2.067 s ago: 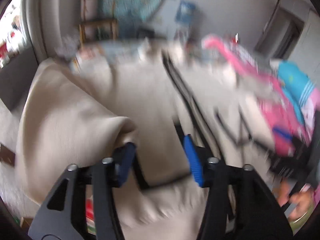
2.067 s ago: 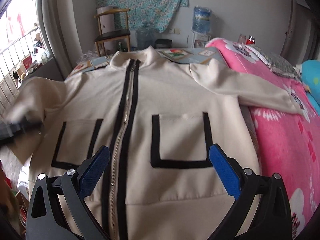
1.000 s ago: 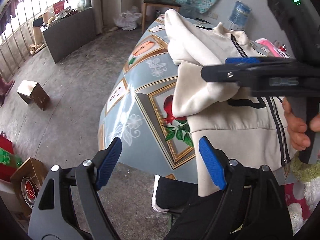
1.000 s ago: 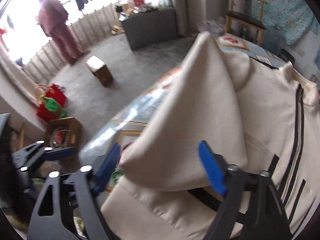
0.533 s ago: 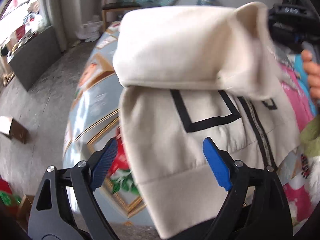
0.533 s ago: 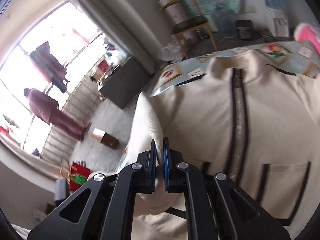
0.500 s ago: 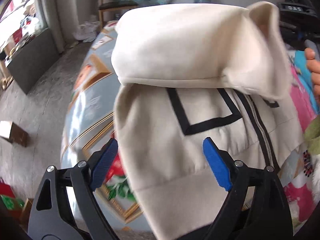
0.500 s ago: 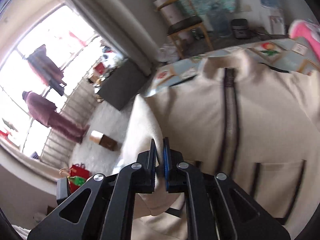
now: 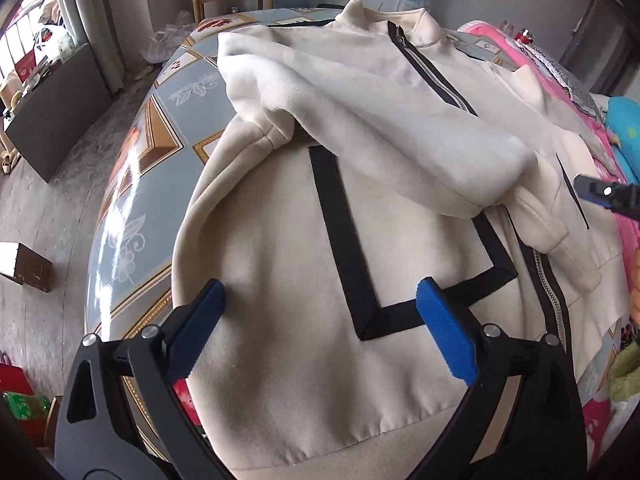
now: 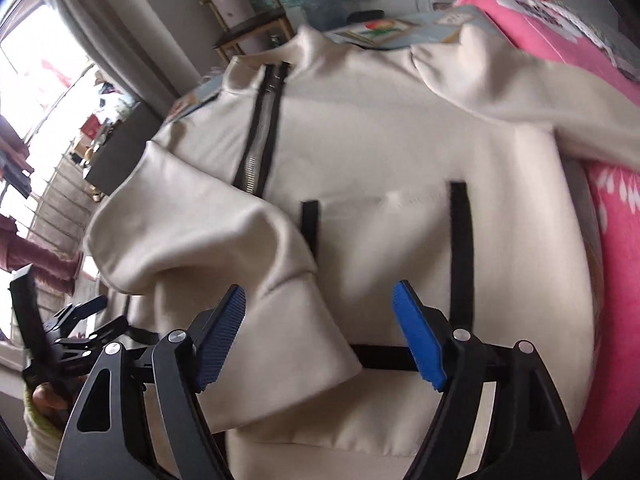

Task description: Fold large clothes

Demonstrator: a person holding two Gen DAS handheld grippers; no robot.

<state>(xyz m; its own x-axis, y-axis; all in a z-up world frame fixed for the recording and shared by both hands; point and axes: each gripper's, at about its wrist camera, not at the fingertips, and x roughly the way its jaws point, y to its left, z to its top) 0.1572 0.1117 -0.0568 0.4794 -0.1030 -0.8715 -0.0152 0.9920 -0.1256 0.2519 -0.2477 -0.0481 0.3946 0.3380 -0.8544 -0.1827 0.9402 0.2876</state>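
One sleeve [image 9: 372, 120] lay folded across the cream jacket [image 9: 304, 360] spread over my table [image 9: 132, 184], and both my left gripper [image 9: 316, 320] and right gripper [image 10: 320, 328] had just been opening, jaws spread above it, pinching nothing.

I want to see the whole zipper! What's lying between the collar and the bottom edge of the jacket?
The folded-over sleeve lies across the jacket, hiding the zipper's middle, seen from the left wrist.
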